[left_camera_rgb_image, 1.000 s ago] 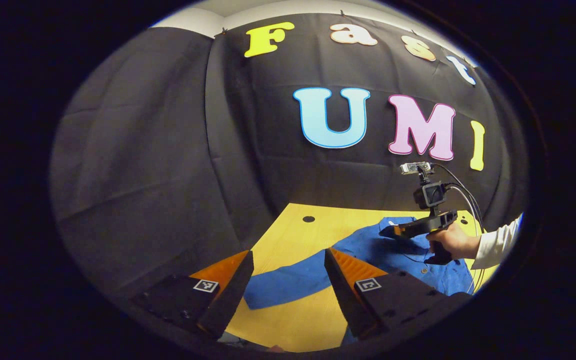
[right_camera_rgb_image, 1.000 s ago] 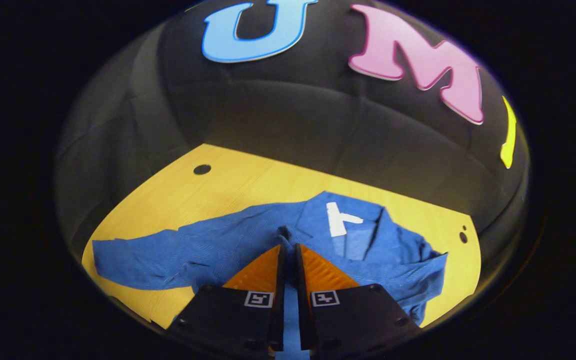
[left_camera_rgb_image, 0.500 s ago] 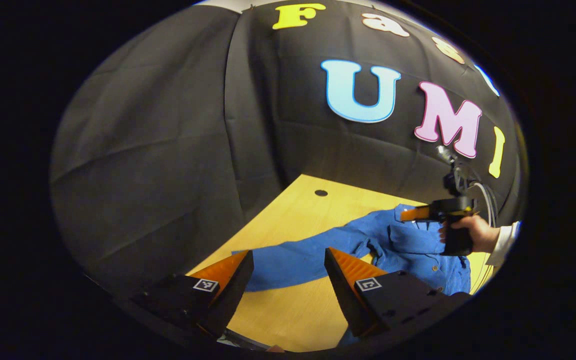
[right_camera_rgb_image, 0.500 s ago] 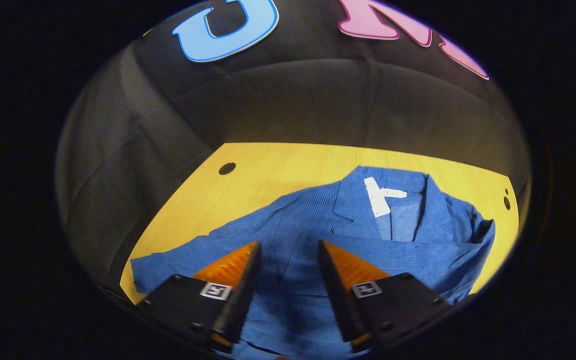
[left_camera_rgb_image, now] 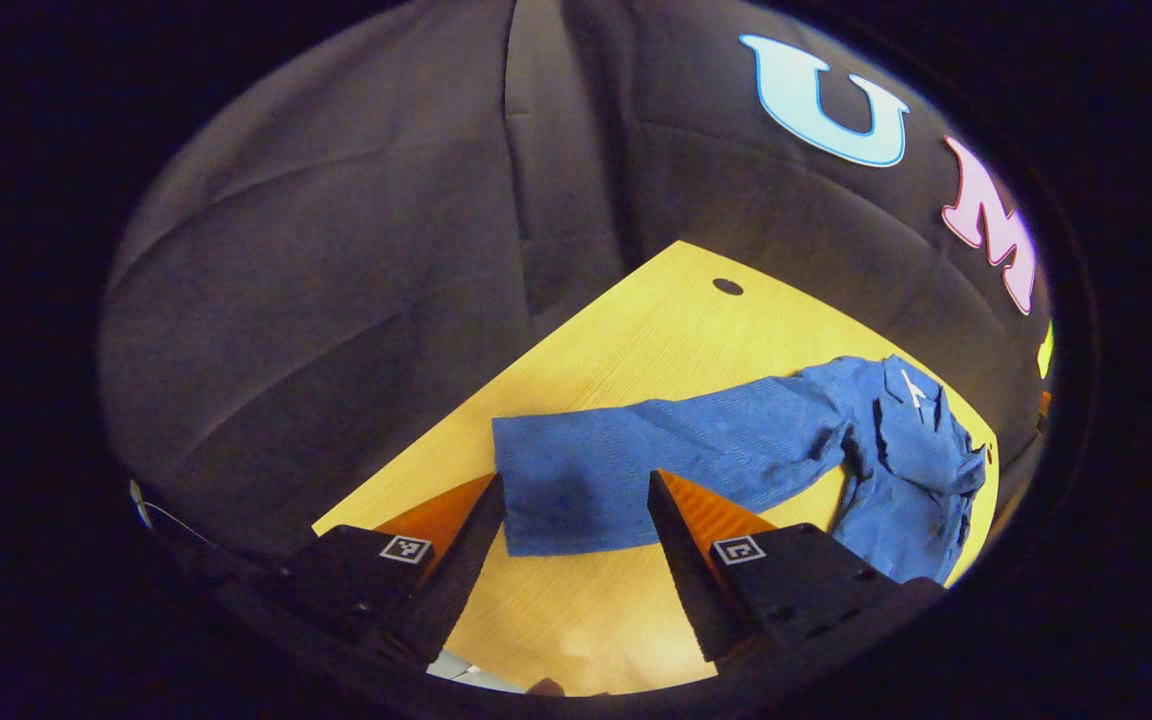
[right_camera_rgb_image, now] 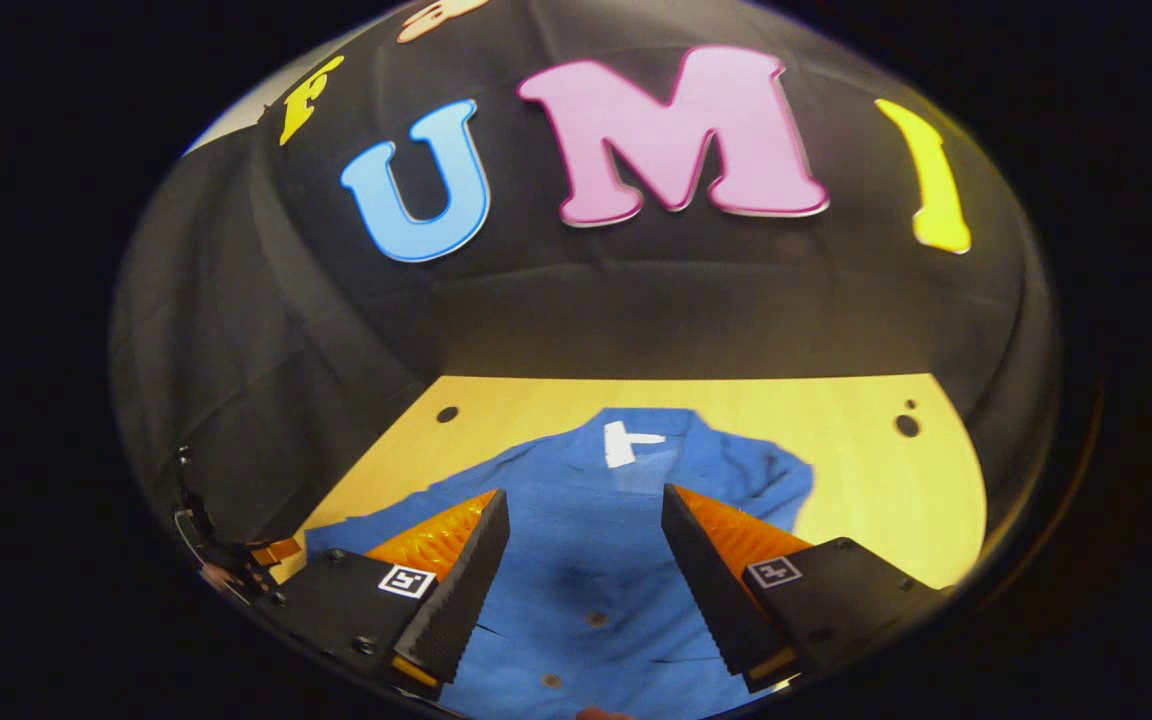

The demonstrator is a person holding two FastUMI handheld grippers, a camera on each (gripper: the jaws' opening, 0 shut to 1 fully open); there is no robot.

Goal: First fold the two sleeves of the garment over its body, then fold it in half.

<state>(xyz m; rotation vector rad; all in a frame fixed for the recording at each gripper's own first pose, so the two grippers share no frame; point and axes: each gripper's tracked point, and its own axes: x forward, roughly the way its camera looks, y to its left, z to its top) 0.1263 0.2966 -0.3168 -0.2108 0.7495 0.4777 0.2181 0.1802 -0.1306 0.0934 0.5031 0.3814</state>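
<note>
Right claw point(right_camera_rgb_image: 576, 560) now spread above blue shirt point(right_camera_rgb_image: 586, 560), left claw point(left_camera_rgb_image: 576, 545) open over outstretched sleeve point(left_camera_rgb_image: 656, 460)

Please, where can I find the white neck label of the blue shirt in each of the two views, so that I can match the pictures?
Left gripper view: the white label is far right, on the collar, beyond the outstretched sleeve.
Right gripper view: the white label is near the centre, above the gap between the open fingers.
Shared landmark: the dark round hole in the yellow table, left of the label.
</note>
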